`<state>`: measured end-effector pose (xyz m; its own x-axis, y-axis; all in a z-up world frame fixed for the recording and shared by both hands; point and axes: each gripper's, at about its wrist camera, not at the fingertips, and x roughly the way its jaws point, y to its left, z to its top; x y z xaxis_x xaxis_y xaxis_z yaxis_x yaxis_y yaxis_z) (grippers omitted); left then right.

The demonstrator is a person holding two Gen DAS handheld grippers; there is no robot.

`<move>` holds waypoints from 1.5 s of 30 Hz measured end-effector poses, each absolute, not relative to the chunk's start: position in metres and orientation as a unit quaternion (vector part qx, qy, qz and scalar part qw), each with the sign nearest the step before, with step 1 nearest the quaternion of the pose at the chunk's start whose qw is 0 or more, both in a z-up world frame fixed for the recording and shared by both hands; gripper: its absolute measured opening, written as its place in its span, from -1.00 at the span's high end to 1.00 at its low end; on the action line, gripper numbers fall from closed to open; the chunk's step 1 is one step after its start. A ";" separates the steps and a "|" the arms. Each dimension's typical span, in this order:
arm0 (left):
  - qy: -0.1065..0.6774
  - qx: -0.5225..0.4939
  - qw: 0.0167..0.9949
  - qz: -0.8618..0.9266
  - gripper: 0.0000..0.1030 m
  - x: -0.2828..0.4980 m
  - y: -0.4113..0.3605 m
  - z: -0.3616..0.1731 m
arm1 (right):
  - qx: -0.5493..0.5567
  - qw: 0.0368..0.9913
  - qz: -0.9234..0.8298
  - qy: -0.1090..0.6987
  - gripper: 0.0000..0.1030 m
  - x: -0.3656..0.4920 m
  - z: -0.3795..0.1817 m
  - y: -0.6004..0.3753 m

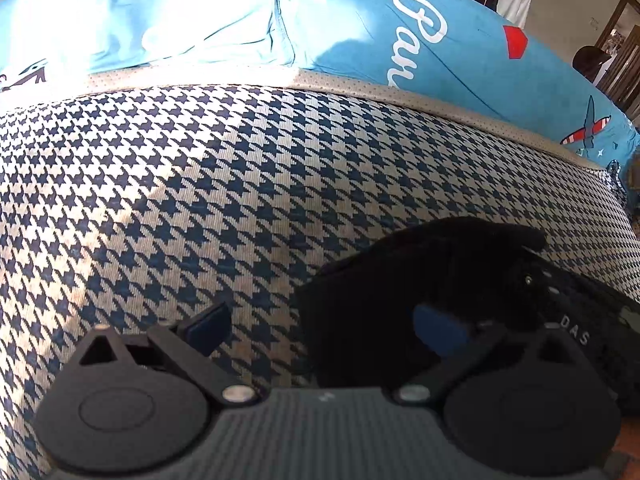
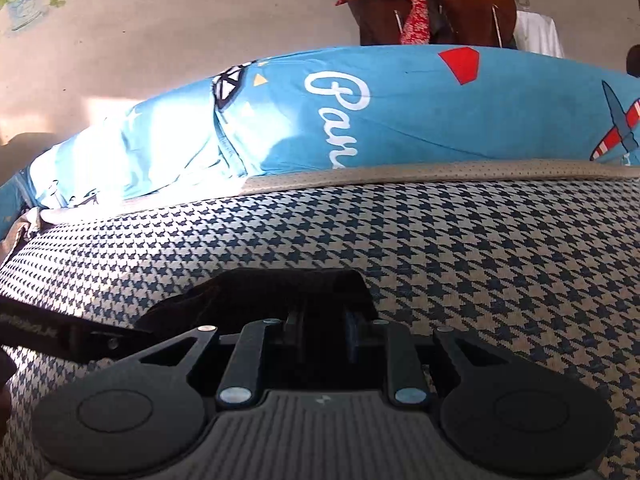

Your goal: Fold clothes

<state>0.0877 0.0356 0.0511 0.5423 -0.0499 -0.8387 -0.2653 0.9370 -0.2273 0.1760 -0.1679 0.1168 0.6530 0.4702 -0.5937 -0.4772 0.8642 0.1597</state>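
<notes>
Garments: one black garment point(image 1: 400, 280) lies on the houndstooth cover point(image 1: 200, 200); in the left wrist view it sits at and behind the right-hand jaw, in the right wrist view point(image 2: 280, 292) it bunches straight ahead of the jaws.
Covers: one houndstooth cover spreads under and ahead of both pairs of jaws; one beige trim strip point(image 2: 440, 172) runs along its far edge.
Bedding: one blue printed sheet point(image 2: 400, 120), with white script and a red-striped plane, lies beyond the trim, well ahead of the jaws.
Left gripper point(image 1: 324, 328): held low over the cover, pointing forward; jaws spread wide apart and released, the left pad point(image 1: 208, 326) over bare cover, the right pad against the black garment.
Right gripper point(image 2: 322, 332): held low and level, pointing toward the sheet; jaws drawn close together, clenched on a fold of the black garment.
Other gripper: a dark bar of the left gripper point(image 2: 60, 336) enters from the left of the right jaws, touching the garment's edge.
Background: two brown chair backs point(image 2: 472, 4) stand beyond the sheet, one red patterned cloth point(image 2: 416, 8) draped there.
</notes>
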 end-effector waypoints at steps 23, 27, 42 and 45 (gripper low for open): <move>0.486 -0.168 0.853 0.087 -0.99 0.082 0.042 0.043 | 0.084 0.915 0.205 0.338 0.55 0.183 0.124 -0.182; 0.491 -0.171 0.850 0.088 -0.99 0.083 0.045 0.040 | 0.092 0.910 0.210 0.346 0.55 0.178 0.124 -0.173; 0.499 -0.164 0.845 0.102 -0.99 0.089 0.048 0.030 | 0.111 0.909 0.193 0.353 0.55 0.210 0.103 -0.146; 0.496 -0.169 0.845 0.108 -0.99 0.089 0.051 0.032 | 0.094 0.913 0.214 0.334 0.55 0.199 0.116 -0.145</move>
